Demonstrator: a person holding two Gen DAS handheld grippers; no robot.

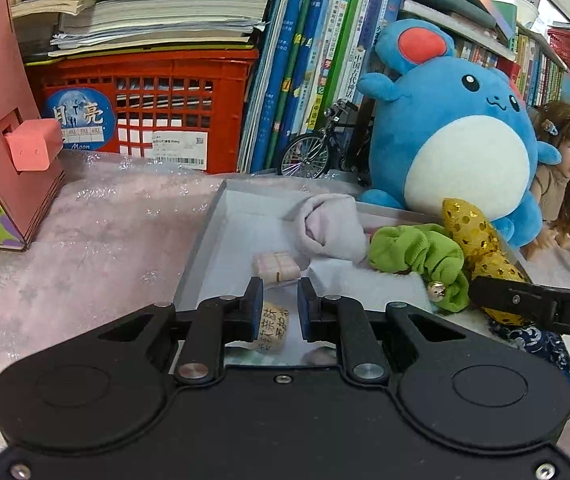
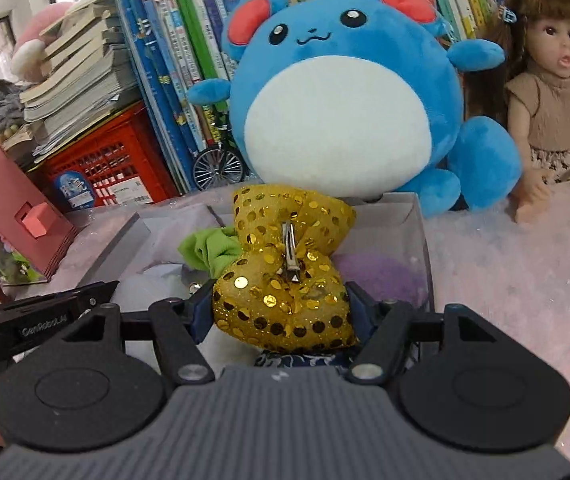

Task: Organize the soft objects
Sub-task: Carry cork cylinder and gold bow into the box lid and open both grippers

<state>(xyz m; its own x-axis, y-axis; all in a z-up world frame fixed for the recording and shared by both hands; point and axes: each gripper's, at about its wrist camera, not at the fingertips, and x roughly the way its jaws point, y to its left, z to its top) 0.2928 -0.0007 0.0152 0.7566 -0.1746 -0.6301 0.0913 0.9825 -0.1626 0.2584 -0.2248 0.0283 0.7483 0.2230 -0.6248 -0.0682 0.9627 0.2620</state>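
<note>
A: While the left wrist view is up, tell me what it gives.

B: The left claw [image 1: 279,294] hangs over the near edge of the grey tray [image 1: 201,248], its jaws close together with nothing pinched between them; a small paper label [image 1: 271,326] lies under them. Inside the tray sit a pink rolled cloth [image 1: 331,226], a little pink block [image 1: 277,266] and a green scrunchie [image 1: 421,258]. The gold sequin bow [image 1: 471,230] stands at the tray's right edge, with one finger of the other claw reaching in beside it. A blue plush [image 1: 453,132] and a doll [image 1: 565,176] sit on the counter [image 1: 85,240] behind the tray's far right corner.

A: And the right wrist view?

B: The right claw [image 2: 279,308] is clamped on the lower lobe of the gold sequin bow [image 2: 285,264], pads pressing both sides, metal clip facing up. The bow is over the near part of the tray [image 2: 421,236]. The green scrunchie [image 2: 209,252] touches its left side and a purple fuzzy patch [image 2: 377,276] lies to its right.

A: So how should it be set down well?

B: I judge the bow is being placed. Lower it onto bare tray floor between scrunchie and purple patch, let it rest flat before loosening, then open wide enough that sequins do not snag the pads. Keep the left claw clear of the scrunchie.
</note>
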